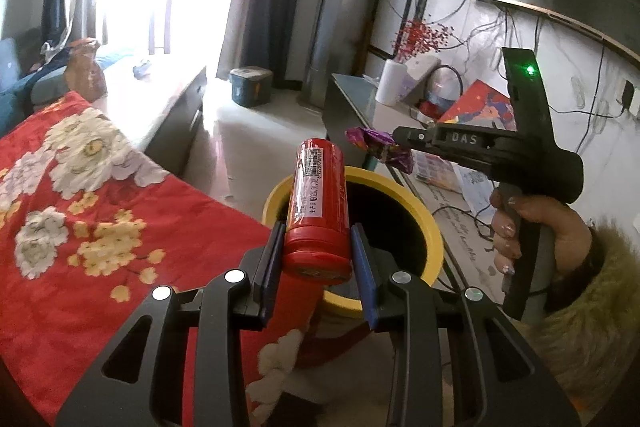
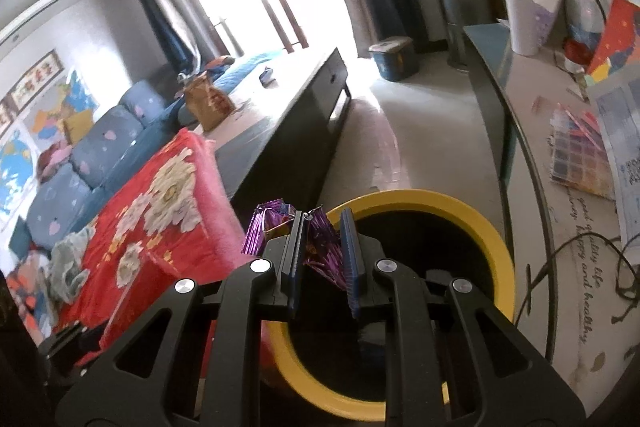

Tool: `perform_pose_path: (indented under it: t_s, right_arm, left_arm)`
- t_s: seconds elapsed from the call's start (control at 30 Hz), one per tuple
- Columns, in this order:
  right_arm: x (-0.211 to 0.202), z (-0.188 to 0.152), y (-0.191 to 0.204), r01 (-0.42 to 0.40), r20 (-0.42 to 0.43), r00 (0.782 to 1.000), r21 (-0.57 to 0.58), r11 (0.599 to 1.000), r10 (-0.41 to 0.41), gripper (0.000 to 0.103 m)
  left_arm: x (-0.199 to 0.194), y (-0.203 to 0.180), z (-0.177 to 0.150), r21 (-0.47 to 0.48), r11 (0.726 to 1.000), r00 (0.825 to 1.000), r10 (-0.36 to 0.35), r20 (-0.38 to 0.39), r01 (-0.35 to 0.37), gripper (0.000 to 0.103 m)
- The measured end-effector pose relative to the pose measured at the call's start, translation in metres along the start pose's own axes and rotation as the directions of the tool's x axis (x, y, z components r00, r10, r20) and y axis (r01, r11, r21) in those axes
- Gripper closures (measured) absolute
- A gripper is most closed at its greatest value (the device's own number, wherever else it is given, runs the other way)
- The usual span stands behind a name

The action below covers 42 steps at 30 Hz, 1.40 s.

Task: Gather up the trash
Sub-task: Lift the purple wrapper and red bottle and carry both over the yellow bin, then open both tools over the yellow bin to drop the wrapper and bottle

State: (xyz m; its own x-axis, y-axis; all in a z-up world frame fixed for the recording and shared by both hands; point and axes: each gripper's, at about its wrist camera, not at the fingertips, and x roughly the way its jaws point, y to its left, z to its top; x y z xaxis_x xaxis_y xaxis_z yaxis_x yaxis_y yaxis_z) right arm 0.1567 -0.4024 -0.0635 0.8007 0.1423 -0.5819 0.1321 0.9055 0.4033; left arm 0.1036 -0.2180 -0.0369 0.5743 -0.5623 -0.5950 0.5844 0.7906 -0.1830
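My left gripper (image 1: 318, 231) is shut on a red cylindrical can (image 1: 318, 203), held lengthwise over the near rim of a yellow-rimmed bin (image 1: 434, 231) with a dark inside. My right gripper (image 2: 322, 223) is shut on a crumpled purple foil wrapper (image 2: 320, 247), which hangs above the same bin (image 2: 500, 251). In the left wrist view the right gripper (image 1: 398, 143) comes in from the right, held by a hand (image 1: 532, 227), with the wrapper (image 1: 380, 147) at its tips beyond the bin's far rim.
A red floral blanket (image 1: 80, 211) lies left of the bin. A dark low cabinet (image 2: 296, 131) stands beyond it. A glass-topped table (image 2: 560, 227) with papers, a cable and a white roll (image 2: 524, 23) runs along the right. A teal lidded tub (image 2: 394, 59) sits on the pale floor.
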Motion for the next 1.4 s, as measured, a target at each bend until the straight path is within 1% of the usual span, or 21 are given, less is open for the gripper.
perform_pose_path:
  t_s: [0.3, 0.57, 0.67, 0.93, 1.07, 1.1, 1.13, 1.17, 1.2, 1.23, 1.27, 1.3, 1.33, 1.37, 1.4]
  right_arm:
    - [0.003, -0.001, -0.025, 0.052, -0.005, 0.999, 0.054, 0.997, -0.052, 0.09]
    - [0.011, -0.004, -0.043, 0.097, -0.029, 0.995, 0.087, 0.991, -0.095, 0.09]
    - [0.014, -0.005, -0.049, 0.111, -0.046, 0.993, 0.102, 0.989, -0.107, 0.09]
    - [0.018, -0.008, -0.059, 0.122, -0.058, 0.992, 0.135, 0.983, -0.115, 0.09]
    - [0.02, -0.009, -0.064, 0.121, -0.062, 0.992, 0.152, 0.981, -0.113, 0.086]
    - [0.021, -0.009, -0.065, 0.12, -0.065, 0.992, 0.157, 0.98, -0.111, 0.082]
    - [0.021, -0.01, -0.067, 0.12, -0.07, 0.991, 0.161, 0.98, -0.11, 0.075]
    - [0.021, -0.01, -0.068, 0.123, -0.071, 0.991, 0.167, 0.978, -0.112, 0.071]
    - [0.02, -0.01, -0.069, 0.13, -0.066, 0.991, 0.172, 0.977, -0.12, 0.068]
    - [0.019, -0.01, -0.07, 0.133, -0.063, 0.99, 0.174, 0.976, -0.124, 0.067]
    - [0.018, -0.01, -0.071, 0.132, -0.063, 0.99, 0.177, 0.975, -0.123, 0.067]
    - [0.016, -0.01, -0.071, 0.13, -0.059, 0.991, 0.18, 0.975, -0.121, 0.063]
    - [0.014, -0.009, -0.071, 0.131, -0.052, 0.991, 0.182, 0.975, -0.124, 0.059]
    - [0.013, -0.009, -0.071, 0.133, -0.048, 0.991, 0.182, 0.974, -0.127, 0.058]
    - [0.011, -0.009, -0.07, 0.135, -0.044, 0.991, 0.18, 0.974, -0.129, 0.057]
  left_arm:
    - [0.027, -0.018, 0.0, 0.032, 0.999, 0.999, -0.03, -0.026, 0.031, 0.072]
    - [0.051, -0.027, -0.005, 0.032, 0.998, 0.996, -0.056, -0.066, 0.058, 0.072]
    - [0.061, -0.029, -0.006, 0.035, 0.997, 0.995, -0.062, -0.079, 0.065, 0.072]
    - [0.092, -0.035, -0.005, 0.049, 0.996, 0.991, -0.07, -0.112, 0.076, 0.071]
    - [0.109, -0.036, -0.003, 0.043, 0.996, 0.989, -0.078, -0.128, 0.084, 0.071]
    - [0.112, -0.036, -0.002, 0.041, 0.995, 0.988, -0.08, -0.132, 0.086, 0.071]
    - [0.118, -0.036, 0.0, 0.037, 0.996, 0.987, -0.081, -0.139, 0.087, 0.07]
    - [0.12, -0.035, 0.002, 0.034, 0.996, 0.987, -0.08, -0.143, 0.085, 0.064]
    - [0.124, -0.034, 0.003, 0.028, 0.996, 0.986, -0.076, -0.146, 0.081, 0.051]
    - [0.125, -0.032, 0.003, 0.024, 0.997, 0.987, -0.073, -0.145, 0.078, 0.045]
    - [0.125, -0.03, 0.005, 0.018, 0.997, 0.987, -0.076, -0.144, 0.079, 0.044]
    - [0.125, -0.028, 0.006, 0.017, 0.997, 0.987, -0.077, -0.144, 0.08, 0.041]
    - [0.124, -0.027, 0.007, 0.016, 0.997, 0.987, -0.074, -0.139, 0.077, 0.034]
    - [0.121, -0.024, 0.007, 0.015, 0.997, 0.989, -0.071, -0.131, 0.074, 0.03]
    - [0.119, -0.023, 0.008, 0.015, 0.997, 0.99, -0.068, -0.126, 0.071, 0.023]
